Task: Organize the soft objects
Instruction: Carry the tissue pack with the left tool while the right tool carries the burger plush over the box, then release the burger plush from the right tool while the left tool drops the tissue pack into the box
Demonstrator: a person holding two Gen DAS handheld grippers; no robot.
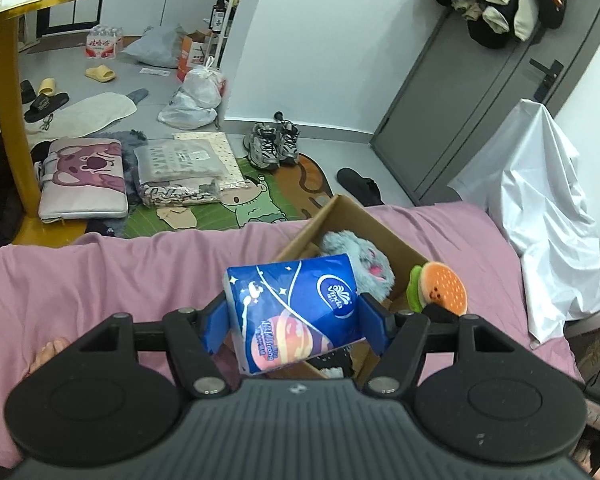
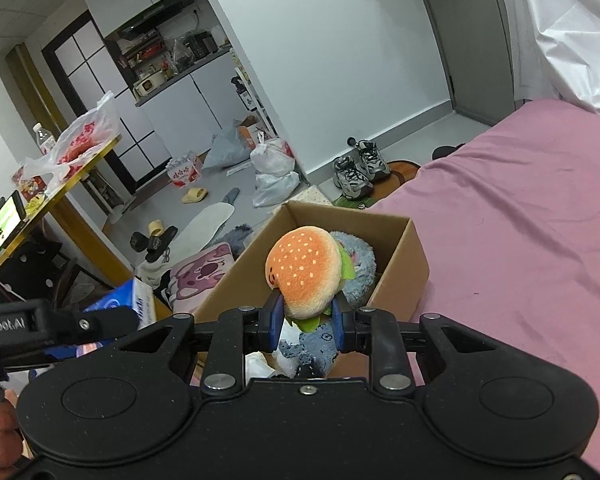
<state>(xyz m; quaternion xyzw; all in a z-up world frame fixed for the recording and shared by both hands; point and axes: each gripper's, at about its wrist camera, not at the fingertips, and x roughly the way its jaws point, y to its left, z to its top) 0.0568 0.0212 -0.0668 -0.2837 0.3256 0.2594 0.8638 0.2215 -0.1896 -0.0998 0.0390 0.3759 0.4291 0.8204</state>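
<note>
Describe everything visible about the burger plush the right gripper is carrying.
The burger plush is a small soft toy of fuzzy fabric: an orange bun top dotted with pale sesame marks, a tiny stitched face on one side, a paler lower bun and green felt lettuce at the edge. The right gripper is shut on its lower part, blue fingers pressing either side. It hangs tilted above the open cardboard box on the pink bed, over a grey furry plush.

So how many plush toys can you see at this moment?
2. The burger plush is gripped by the right hand-held gripper above the cardboard box; the grey fluffy plush lies inside the box. More may be hidden underneath.
</note>
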